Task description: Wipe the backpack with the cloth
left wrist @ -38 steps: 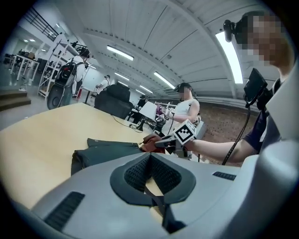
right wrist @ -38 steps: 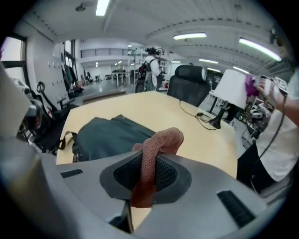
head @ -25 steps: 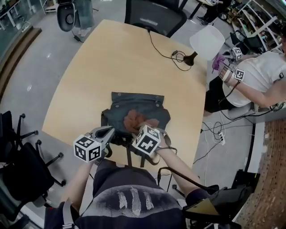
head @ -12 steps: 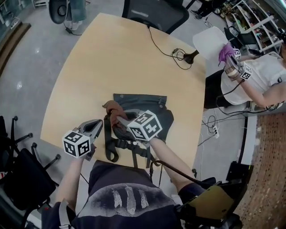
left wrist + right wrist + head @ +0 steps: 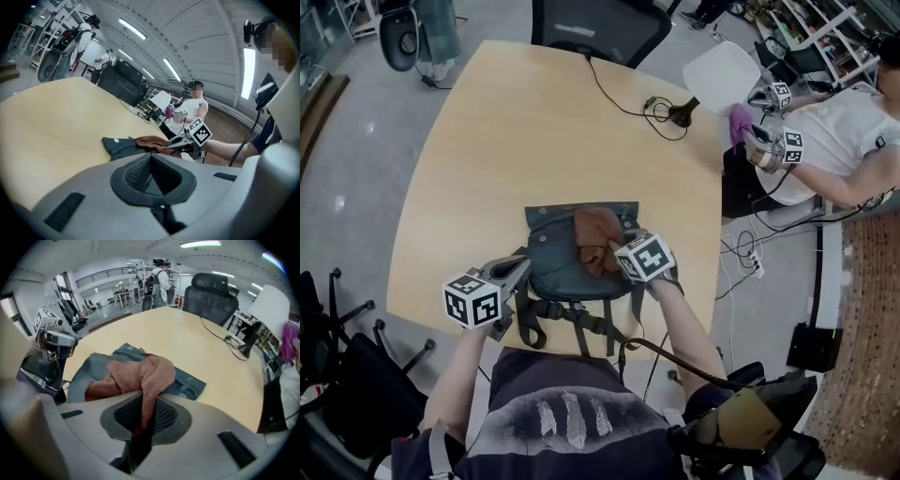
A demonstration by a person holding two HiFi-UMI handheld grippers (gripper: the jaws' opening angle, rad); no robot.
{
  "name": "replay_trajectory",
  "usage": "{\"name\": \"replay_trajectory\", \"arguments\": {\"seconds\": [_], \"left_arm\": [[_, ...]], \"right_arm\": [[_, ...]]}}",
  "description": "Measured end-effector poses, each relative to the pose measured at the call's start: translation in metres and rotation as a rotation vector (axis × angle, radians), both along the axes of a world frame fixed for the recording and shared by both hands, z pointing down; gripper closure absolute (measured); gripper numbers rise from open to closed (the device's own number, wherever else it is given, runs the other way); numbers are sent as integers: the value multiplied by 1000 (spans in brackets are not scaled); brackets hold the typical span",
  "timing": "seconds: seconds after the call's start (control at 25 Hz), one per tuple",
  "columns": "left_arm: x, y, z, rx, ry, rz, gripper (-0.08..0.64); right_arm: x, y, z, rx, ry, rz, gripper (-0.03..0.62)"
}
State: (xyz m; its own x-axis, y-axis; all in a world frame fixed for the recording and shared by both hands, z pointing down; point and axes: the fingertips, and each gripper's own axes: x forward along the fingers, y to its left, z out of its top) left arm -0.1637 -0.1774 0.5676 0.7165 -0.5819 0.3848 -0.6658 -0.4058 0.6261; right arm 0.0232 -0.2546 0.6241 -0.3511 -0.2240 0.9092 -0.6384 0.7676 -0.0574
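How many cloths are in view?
2. A brown cloth lies on the backpack, clamped in the right gripper; a purple one is near the other person. Others may be hidden.

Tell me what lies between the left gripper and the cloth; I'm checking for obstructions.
Only the backpack itself: in the head view its dark fabric spans from the left gripper to the cloth, which the right gripper holds.
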Motion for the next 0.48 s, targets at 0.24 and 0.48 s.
{"name": "replay_trajectory", "arguments": {"seconds": [0.24, 0.48], "left_arm": [[29, -2, -6, 1, 2, 53, 554], [29, 6, 2, -19, -39, 25, 554]], "right_arm": [[100, -64, -35, 182, 138, 208, 549], [72, -101, -37, 294, 174, 180, 549]]}}
